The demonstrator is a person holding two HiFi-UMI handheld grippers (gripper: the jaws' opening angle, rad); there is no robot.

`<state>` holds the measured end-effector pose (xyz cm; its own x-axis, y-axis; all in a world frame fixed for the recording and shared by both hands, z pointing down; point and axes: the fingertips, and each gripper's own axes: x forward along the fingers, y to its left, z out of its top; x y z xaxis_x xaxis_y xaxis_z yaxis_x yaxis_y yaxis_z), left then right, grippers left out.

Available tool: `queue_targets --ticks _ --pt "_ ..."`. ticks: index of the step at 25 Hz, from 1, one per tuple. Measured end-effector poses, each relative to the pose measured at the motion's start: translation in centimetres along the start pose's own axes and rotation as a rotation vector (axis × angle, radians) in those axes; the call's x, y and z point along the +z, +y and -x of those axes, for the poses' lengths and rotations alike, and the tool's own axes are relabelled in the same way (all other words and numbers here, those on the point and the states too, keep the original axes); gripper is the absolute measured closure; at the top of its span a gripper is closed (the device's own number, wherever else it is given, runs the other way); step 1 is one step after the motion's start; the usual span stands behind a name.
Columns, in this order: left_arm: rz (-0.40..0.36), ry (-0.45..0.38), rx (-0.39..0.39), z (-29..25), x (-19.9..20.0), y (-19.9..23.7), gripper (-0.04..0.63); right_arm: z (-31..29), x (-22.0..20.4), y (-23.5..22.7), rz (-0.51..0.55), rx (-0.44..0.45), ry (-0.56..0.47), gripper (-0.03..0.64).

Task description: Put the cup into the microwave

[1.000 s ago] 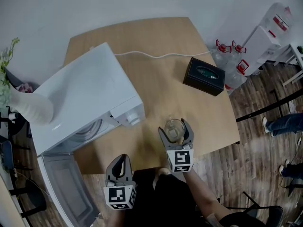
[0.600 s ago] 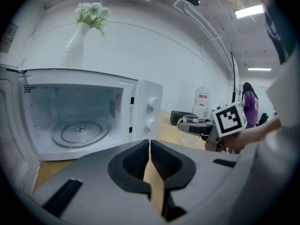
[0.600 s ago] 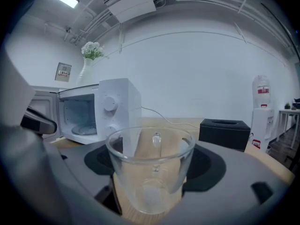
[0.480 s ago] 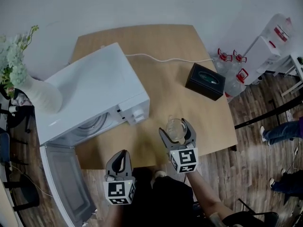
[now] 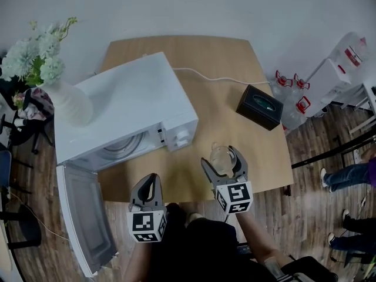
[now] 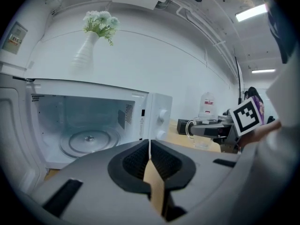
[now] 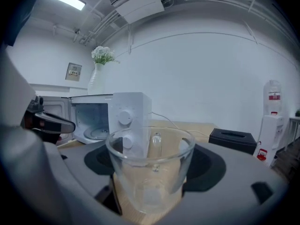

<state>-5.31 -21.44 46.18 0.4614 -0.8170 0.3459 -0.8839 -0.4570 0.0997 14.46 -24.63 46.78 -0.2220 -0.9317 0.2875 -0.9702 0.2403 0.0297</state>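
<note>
Right tongs (image 5: 222, 159): clamped on the glass cup (image 7: 150, 172), at the near edge of the surface (image 5: 235, 122), right of the microwave (image 5: 126, 107); lifted or resting, cannot tell.
Left tongs (image 5: 151, 184): pressed together, nothing between them, facing the cavity.
Microwave door (image 5: 82, 216): swung wide, turntable (image 6: 89, 139) exposed.
Slip risk: smooth glass could slide in the tongs on a quick swing leftward.
Collision risk: the cup could clip the knob panel's edge, and a jolt might rock the flower vase (image 5: 70, 101) on top.
</note>
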Motion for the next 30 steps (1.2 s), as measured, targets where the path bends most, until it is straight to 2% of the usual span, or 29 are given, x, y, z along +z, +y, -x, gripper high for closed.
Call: queue_targets --ticks 17,30 --pt "0.035 -0.034 0.13 3.6 -0.5 4.9 0.586 -1.2 0.3 8.3 0.019 0.19 0.018 0.25" --pt "0.076 -0.044 0.264 7.4 -1.7 9.0 0.586 -3.4 1.7 14.9 0.042 0.339 -0.003 0.25"
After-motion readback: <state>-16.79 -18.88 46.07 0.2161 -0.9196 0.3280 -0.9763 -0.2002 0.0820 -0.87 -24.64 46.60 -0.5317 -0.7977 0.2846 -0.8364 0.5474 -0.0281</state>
